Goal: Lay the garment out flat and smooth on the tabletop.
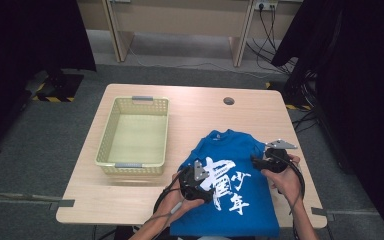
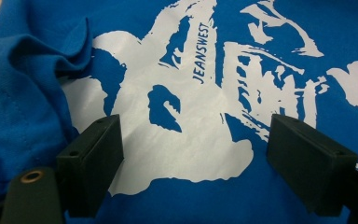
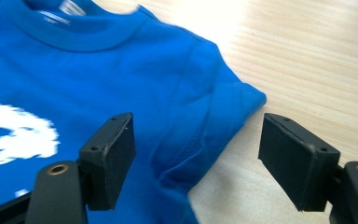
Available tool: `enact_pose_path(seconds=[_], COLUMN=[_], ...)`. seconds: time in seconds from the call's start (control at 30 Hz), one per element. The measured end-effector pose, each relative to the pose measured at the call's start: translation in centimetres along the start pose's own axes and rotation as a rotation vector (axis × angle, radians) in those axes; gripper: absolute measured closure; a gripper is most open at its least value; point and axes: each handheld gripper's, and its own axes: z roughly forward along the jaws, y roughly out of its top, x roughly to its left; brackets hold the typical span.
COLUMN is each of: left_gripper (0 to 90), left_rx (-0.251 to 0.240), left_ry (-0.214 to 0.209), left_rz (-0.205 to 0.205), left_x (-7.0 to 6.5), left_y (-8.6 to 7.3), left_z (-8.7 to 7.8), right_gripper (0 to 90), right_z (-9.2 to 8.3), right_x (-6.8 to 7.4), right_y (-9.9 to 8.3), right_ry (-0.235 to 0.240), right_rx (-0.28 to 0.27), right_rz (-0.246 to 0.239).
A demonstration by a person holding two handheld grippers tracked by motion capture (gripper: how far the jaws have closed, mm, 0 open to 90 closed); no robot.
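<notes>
Wooden table [image 1: 130, 195] cuts off the blue T-shirt's [image 1: 230, 200] hem, seemingly; both grippers [image 2: 193, 154] [image 3: 196, 154] gape empty.

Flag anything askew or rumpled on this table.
The blue printed T-shirt has its sleeve bunched into folds near the left gripper, and its hem hangs over the wooden table's near edge. The yellow plastic basket sits square.

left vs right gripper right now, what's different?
The left gripper hangs over the T-shirt's white print, while the right gripper straddles the shirt's sleeve edge, with bare table between its jaws too. In the high view the left gripper sits mid-shirt; the right gripper sits at the shirt's side. Both have open jaws with nothing gripped.
</notes>
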Motion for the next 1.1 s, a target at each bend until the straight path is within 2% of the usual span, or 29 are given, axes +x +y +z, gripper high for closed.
enact_pose_path(seconds=[0.23, 0.53, 0.77, 0.83, 0.9, 1.1], left_gripper=[17.5, 16.8, 16.6, 16.4, 16.2, 16.1], left_rx=[0.001, 0.002, 0.002, 0.002, 0.003, 0.003], left_ry=[0.000, -0.001, -0.001, 0.000, 0.001, 0.001], left_rz=[-0.001, 0.000, 0.000, -0.001, -0.001, -0.002], left_x=[0.0, 0.0, 0.0, 0.0, 0.0, 0.0], left_y=[0.0, 0.0, 0.0, 0.0, 0.0, 0.0], left_z=[0.0, 0.0, 0.0, 0.0, 0.0, 0.0], right_gripper=[27.7, 30.3, 38.9, 39.1, 39.3, 35.7], right_z=[1.3, 1.2, 1.1, 1.2, 1.2, 0.6], right_x=[-0.9, -2.6, -3.5, -4.0, -4.6, -5.3], right_y=[-0.4, -1.1, -1.5, -1.6, -1.6, -1.8], right_ry=[-0.030, -0.083, -0.099, -0.117, -0.159, -0.166], right_rx=[0.040, 0.048, 0.051, 0.047, 0.053, 0.033], right_rz=[0.007, 0.029, 0.020, 0.024, 0.022, 0.058])
